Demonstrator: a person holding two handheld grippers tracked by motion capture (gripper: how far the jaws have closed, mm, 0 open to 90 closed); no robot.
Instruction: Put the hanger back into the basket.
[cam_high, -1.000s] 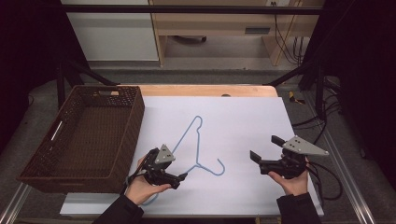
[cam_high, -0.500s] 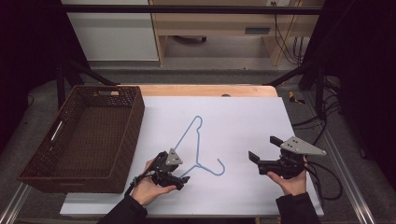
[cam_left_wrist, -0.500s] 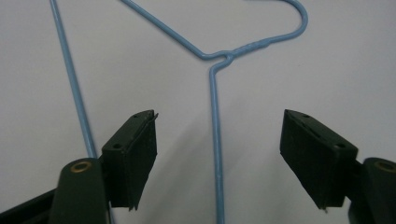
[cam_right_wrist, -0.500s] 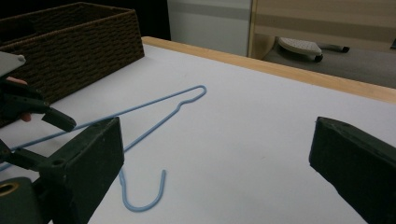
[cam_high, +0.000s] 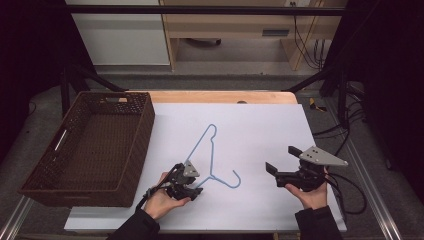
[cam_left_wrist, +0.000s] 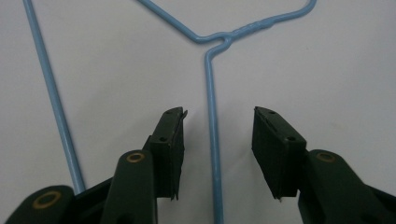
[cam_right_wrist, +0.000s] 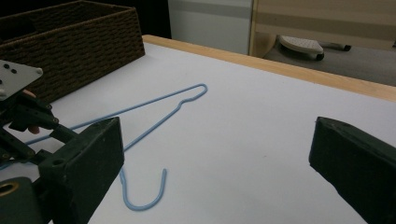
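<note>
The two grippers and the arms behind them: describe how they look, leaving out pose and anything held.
Both the left gripper and the right gripper are black, two-jawed, each topped by a grey three-cornered plate; the right one's is larger in the high view. Brass-coloured rivets sit at the left jaws' pivots. The pads are flat and ribbed. Black cables trail from both. The person wears dark sleeves.

The white sheet covering the bench (cam_high: 250, 130) is lying bare between the two hands and out to the far wooden edge, leaving open passage there. The blue wire hanger (cam_high: 210, 155) is lying flat, offering no height to block a pass above it. The wicker basket (cam_high: 135, 150) is standing along the left side, its tall wall closing off that flank just beside the left claw (cam_high: 192, 189). The right claw (cam_high: 281, 161) is hovering well apart from the hanger, over open sheet.
</note>
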